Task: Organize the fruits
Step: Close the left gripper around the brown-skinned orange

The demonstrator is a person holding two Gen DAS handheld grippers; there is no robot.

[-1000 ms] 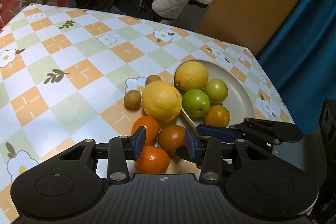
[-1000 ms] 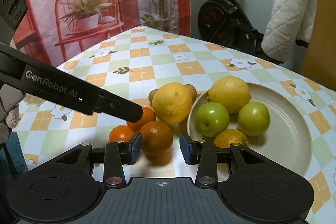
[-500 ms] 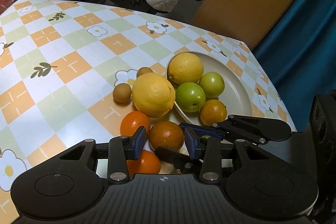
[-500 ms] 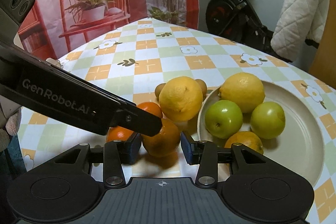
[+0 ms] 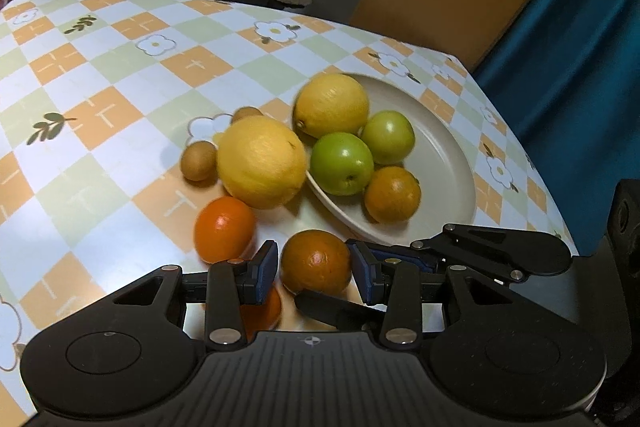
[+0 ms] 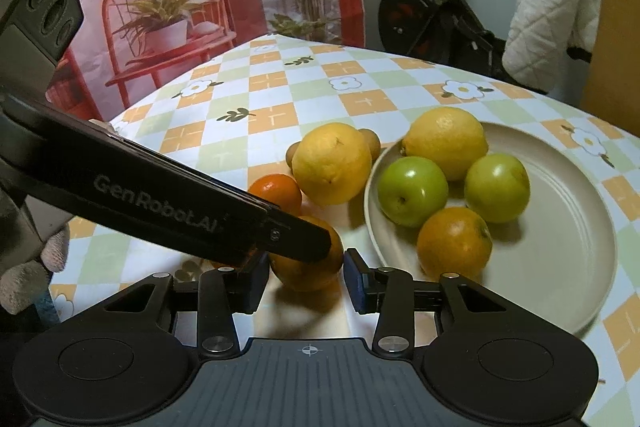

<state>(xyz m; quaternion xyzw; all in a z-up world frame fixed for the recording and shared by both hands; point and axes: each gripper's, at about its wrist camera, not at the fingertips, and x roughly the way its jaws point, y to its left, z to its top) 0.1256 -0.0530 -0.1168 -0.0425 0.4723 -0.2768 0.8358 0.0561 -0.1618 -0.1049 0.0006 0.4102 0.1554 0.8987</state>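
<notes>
Here an orange [image 5: 315, 263] on the table [image 5: 100, 131] beside the plate [image 5: 448, 155] is flanked by both the left gripper [image 5: 314, 273] and right gripper [image 6: 306, 277], narrowly parted, neither pressing it

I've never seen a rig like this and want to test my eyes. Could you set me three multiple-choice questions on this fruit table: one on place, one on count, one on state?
1. Where do the two small brown round fruits lie? A on a chair; B on the checked flowered tablecloth; C on the floor.
2. How many green apples are on the cream round plate? A two; B one; C four.
3. How does the plate stand? A upside down; B empty; C upright, holding fruit.
Answers: B, they sit on the cloth behind a lemon; A, two lie side by side; C, it faces up with four fruits in it.
</notes>
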